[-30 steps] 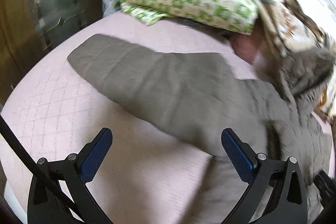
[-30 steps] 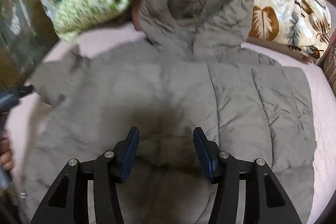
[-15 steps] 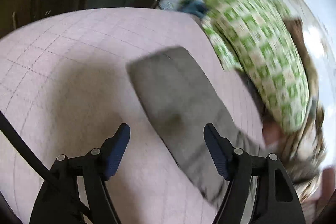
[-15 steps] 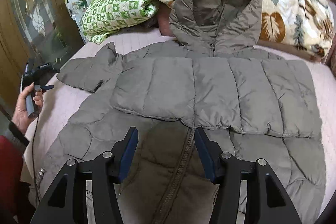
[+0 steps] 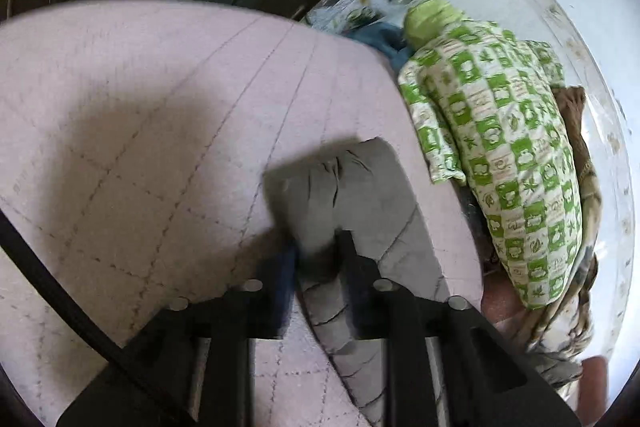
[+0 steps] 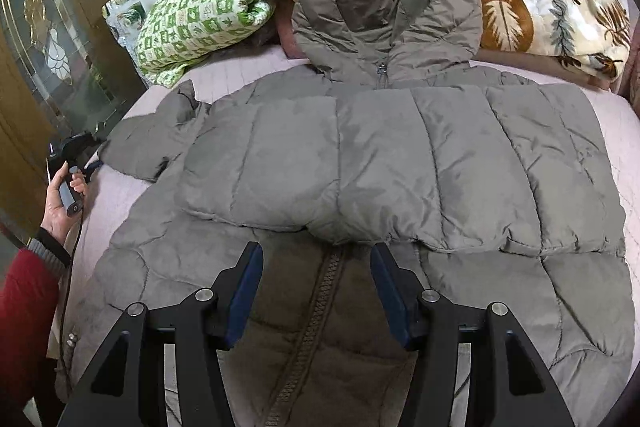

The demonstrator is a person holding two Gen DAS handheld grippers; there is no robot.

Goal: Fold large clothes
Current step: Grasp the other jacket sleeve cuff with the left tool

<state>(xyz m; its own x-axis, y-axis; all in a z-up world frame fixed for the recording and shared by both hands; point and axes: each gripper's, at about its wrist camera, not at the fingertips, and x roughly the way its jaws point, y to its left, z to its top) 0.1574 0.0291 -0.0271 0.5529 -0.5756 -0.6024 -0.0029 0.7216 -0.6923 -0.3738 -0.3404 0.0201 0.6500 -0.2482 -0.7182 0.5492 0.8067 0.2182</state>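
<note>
Both black two-finger grippers, left (image 5: 316, 247) and right (image 6: 316, 291), carry dark blue pads and silver pivot screws. A black cable (image 5: 60, 291) trails the left one. The person's red sleeve (image 6: 24, 311) ends in a grey ribbed cuff (image 6: 50, 251).

Green checked pillow (image 6: 200, 19), leaf-print blanket (image 6: 532, 7), pink quilted bedspread (image 5: 160, 115), glass-panelled wooden door (image 6: 40, 39)

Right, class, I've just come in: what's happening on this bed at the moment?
A person with a gripper in each hand is folding a grey padded jacket spread on a pink bedcover. One sleeve is already folded across the chest. The left gripper has just closed on the cuff of the other sleeve, which lies out to the side. The right gripper hovers open over the zip, holding nothing. A green pillow and a leaf-print blanket lie at the head.
</note>
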